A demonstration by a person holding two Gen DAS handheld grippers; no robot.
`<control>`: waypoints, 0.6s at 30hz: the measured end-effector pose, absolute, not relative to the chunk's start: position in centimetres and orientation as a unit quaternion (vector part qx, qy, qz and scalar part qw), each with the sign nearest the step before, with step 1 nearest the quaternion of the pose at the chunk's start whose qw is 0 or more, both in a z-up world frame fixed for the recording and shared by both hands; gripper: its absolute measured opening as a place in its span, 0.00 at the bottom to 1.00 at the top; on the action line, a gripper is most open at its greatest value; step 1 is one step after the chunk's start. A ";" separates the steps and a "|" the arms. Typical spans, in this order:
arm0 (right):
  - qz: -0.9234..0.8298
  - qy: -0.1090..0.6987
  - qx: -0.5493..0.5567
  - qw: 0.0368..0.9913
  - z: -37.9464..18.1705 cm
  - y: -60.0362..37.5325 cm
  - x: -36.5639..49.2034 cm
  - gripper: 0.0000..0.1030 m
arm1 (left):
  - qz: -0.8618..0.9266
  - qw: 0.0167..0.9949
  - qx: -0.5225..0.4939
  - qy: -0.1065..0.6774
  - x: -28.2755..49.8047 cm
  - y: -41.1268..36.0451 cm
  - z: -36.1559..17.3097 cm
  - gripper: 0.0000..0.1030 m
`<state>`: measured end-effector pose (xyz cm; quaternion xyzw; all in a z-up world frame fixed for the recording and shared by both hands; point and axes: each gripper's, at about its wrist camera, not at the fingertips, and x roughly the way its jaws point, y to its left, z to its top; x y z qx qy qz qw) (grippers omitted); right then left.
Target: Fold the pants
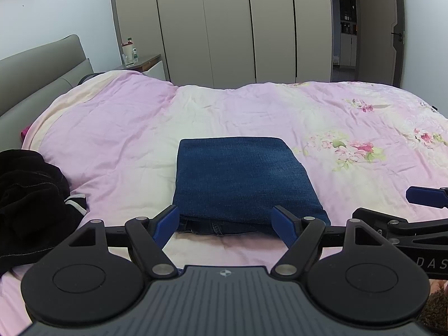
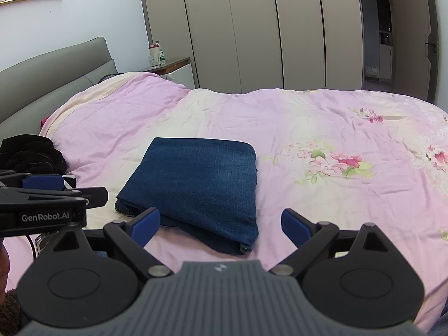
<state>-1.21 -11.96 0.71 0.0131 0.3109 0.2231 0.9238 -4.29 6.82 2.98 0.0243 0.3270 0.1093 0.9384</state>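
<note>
Dark blue jeans [image 1: 240,179] lie folded into a neat rectangle on the pink floral bedspread [image 1: 112,128]; they also show in the right wrist view [image 2: 196,184]. My left gripper [image 1: 226,221] is open and empty, just short of the jeans' near edge. My right gripper [image 2: 221,224] is open and empty, at the jeans' near right corner and just above it. The right gripper also shows at the right edge of the left wrist view [image 1: 425,196], and the left gripper at the left of the right wrist view [image 2: 44,183].
A heap of black clothing [image 1: 30,193] lies on the bed to the left of the jeans. A grey headboard [image 1: 42,64] is at far left, a nightstand with bottles [image 1: 140,61] behind, then wardrobe doors [image 1: 224,28]. The bedspread [image 2: 336,140] stretches to the right.
</note>
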 end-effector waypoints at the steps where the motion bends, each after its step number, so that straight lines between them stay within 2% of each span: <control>1: 0.222 0.311 0.013 0.924 0.7 -11.9 -1.2 0.87 | 0.109 0.939 0.025 0.326 -4.3 6.8 3.0 0.85; 18: 0.220 0.309 0.012 0.925 0.8 -11.8 -1.4 0.87 | 0.106 0.940 0.028 0.323 -4.6 6.8 3.2 0.85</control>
